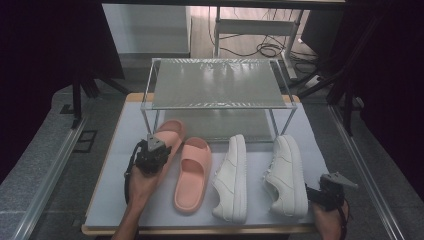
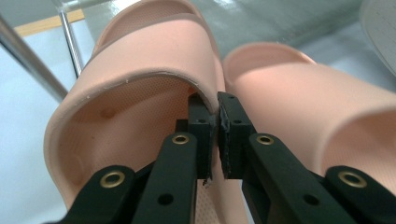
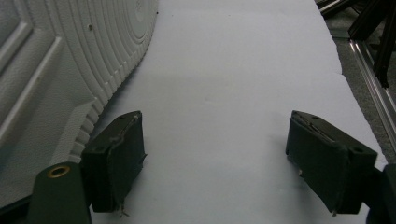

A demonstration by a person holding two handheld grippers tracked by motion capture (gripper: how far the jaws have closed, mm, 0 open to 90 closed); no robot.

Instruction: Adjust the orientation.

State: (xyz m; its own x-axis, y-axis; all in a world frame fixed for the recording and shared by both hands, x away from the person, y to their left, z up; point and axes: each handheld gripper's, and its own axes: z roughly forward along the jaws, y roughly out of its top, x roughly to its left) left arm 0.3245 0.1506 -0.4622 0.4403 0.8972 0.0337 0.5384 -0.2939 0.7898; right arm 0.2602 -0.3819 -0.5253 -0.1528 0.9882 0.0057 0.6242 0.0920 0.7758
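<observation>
The left tool (image 2: 212,135) is clamped on the strap edge of the left salmon-pink rubber slide (image 1: 167,137), whose long axis points toward the two-tier metal shoe rack (image 1: 215,85) just ahead of it on the table (image 1: 107,195).

On the worktop (image 1: 110,200) four shoes lie in a row before the rack (image 1: 215,85): two slides (image 1: 192,172) at left, the far-left one (image 1: 172,132) reaching under the rack, two sneakers (image 1: 232,177) at right.
</observation>
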